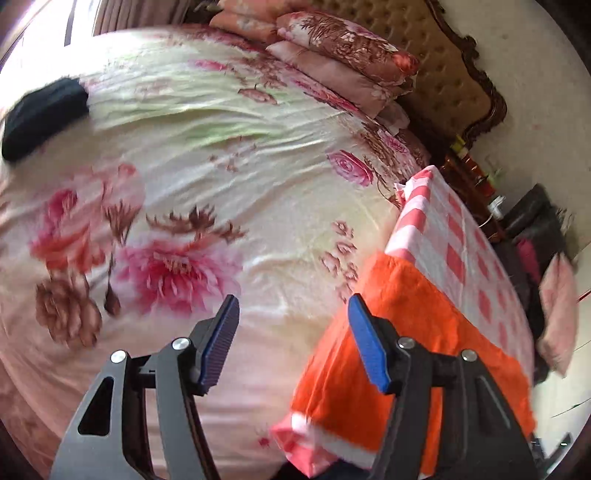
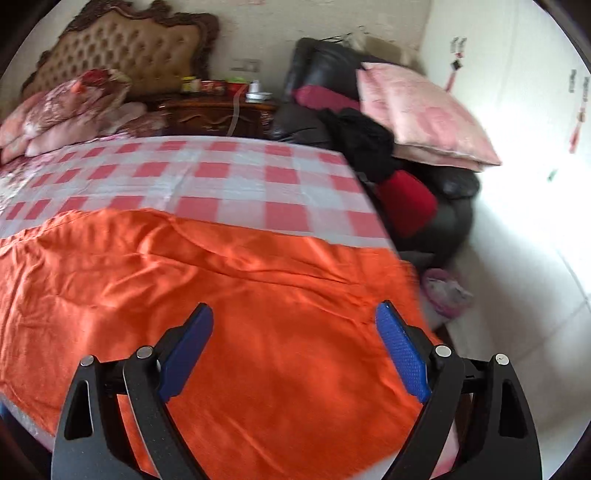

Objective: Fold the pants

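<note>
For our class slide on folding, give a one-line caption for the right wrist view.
Open right gripper hovers over orange pants spread on a checked cloth, holding nothing.

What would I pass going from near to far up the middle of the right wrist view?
Open right tongs → orange pants → pink-and-white checked cloth → dark wooden nightstand → wall.

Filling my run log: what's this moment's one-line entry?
left hand-held gripper open, empty | right hand-held gripper open, over orange pants | pants flat on checked cloth
</note>
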{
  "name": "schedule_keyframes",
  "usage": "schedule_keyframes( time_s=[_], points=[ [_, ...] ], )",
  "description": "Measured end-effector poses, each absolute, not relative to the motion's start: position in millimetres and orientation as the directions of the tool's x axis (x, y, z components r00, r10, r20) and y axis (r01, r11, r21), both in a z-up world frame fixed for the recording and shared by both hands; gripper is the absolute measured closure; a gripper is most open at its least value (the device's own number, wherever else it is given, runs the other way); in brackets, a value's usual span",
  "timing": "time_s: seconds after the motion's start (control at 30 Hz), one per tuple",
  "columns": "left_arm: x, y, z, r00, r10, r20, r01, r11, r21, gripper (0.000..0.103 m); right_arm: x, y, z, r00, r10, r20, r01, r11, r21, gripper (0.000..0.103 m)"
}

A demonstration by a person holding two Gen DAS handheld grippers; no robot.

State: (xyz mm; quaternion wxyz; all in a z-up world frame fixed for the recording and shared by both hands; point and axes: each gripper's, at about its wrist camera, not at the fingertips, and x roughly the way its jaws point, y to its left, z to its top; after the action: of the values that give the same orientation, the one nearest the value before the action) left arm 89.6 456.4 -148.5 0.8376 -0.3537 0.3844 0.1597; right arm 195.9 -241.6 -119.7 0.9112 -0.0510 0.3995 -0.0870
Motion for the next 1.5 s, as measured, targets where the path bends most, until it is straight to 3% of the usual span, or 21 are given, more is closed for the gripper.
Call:
schedule_keyframes(
  time_s=[0.1, 0.23, 0.3, 0.4, 0.43, 0.47, 0.57, 0.67, 0.83, 1.0, 1.03, 1.1, 1.13, 1.2, 1.23, 1.3, 1.33, 1.5],
  points=[
    [55, 445, -173, 0.685, -0.113, -0.720, -0.508, 0.635, -0.583, 0.041, 222, -258, -148, 0.539, -0.274, -0.797, 0.166, 0.962, -0.218, 0.018],
    [46, 429, -196, 0.708, -0.231, -0.667, -0.447, 0.584, -0.677, 0.041, 222, -274, -148, 0.537, -0.285, -0.794, 0.200, 0.957, -0.209, 0.014],
    [50, 429, -201, 0.727, -0.264, -0.634, -0.422, 0.557, -0.716, 0.041, 217, -274, -142, 0.531, -0.348, -0.773, 0.239, 0.936, -0.257, 0.014],
    [62, 433, -201, 0.743, -0.273, -0.611, -0.403, 0.546, -0.734, 0.043, 204, -276, -130, 0.541, -0.327, -0.775, 0.258, 0.941, -0.218, 0.014],
    [67, 433, -199, 0.743, -0.276, -0.610, -0.392, 0.559, -0.731, 0.047, 199, -275, -127, 0.543, -0.324, -0.775, 0.261, 0.942, -0.212, 0.014],
    [73, 431, -196, 0.738, -0.279, -0.614, -0.378, 0.583, -0.719, 0.060, 194, -272, -126, 0.544, -0.320, -0.776, 0.260, 0.943, -0.207, 0.014],
    [86, 424, -185, 0.715, -0.247, -0.654, -0.369, 0.661, -0.654, 0.077, 183, -263, -123, 0.542, -0.324, -0.776, 0.260, 0.942, -0.212, 0.014],
    [88, 426, -180, 0.714, -0.231, -0.660, -0.363, 0.684, -0.632, 0.088, 176, -253, -121, 0.551, -0.343, -0.761, 0.254, 0.937, -0.238, 0.014],
    [87, 428, -169, 0.721, -0.213, -0.659, -0.354, 0.704, -0.616, 0.093, 176, -241, -118, 0.560, -0.354, -0.749, 0.233, 0.935, -0.268, 0.014],
    [87, 432, -176, 0.719, -0.248, -0.649, -0.363, 0.662, -0.656, 0.090, 178, -236, -119, 0.560, -0.343, -0.754, 0.221, 0.939, -0.263, 0.014],
    [86, 433, -175, 0.726, -0.257, -0.638, -0.355, 0.654, -0.668, 0.086, 178, -236, -119, 0.559, -0.342, -0.755, 0.222, 0.939, -0.262, 0.014],
    [84, 431, -172, 0.736, -0.266, -0.623, -0.343, 0.646, -0.682, 0.056, 178, -235, -119, 0.558, -0.343, -0.756, 0.225, 0.939, -0.260, 0.014],
    [83, 429, -169, 0.736, -0.257, -0.627, -0.344, 0.655, -0.673, 0.050, 178, -236, -119, 0.556, -0.341, -0.758, 0.226, 0.940, -0.257, 0.014],
    [87, 425, -165, 0.722, -0.250, -0.645, -0.339, 0.684, -0.646, 0.050, 179, -235, -120, 0.553, -0.339, -0.761, 0.226, 0.940, -0.255, 0.014],
    [89, 422, -164, 0.713, -0.239, -0.659, -0.341, 0.704, -0.623, 0.055, 179, -235, -120, 0.553, -0.337, -0.762, 0.224, 0.941, -0.254, 0.014],
    [91, 421, -165, 0.699, -0.228, -0.678, -0.349, 0.719, -0.601, 0.073, 179, -233, -120, 0.555, -0.331, -0.763, 0.218, 0.943, -0.250, 0.014],
    [92, 421, -166, 0.694, -0.224, -0.684, -0.353, 0.722, -0.595, 0.093, 179, -232, -120, 0.555, -0.327, -0.765, 0.216, 0.945, -0.248, 0.014],
    [90, 429, -168, 0.694, -0.202, -0.691, -0.385, 0.707, -0.593, 0.093, 178, -231, -121, 0.550, -0.316, -0.773, 0.210, 0.948, -0.239, 0.014]
  ],
)
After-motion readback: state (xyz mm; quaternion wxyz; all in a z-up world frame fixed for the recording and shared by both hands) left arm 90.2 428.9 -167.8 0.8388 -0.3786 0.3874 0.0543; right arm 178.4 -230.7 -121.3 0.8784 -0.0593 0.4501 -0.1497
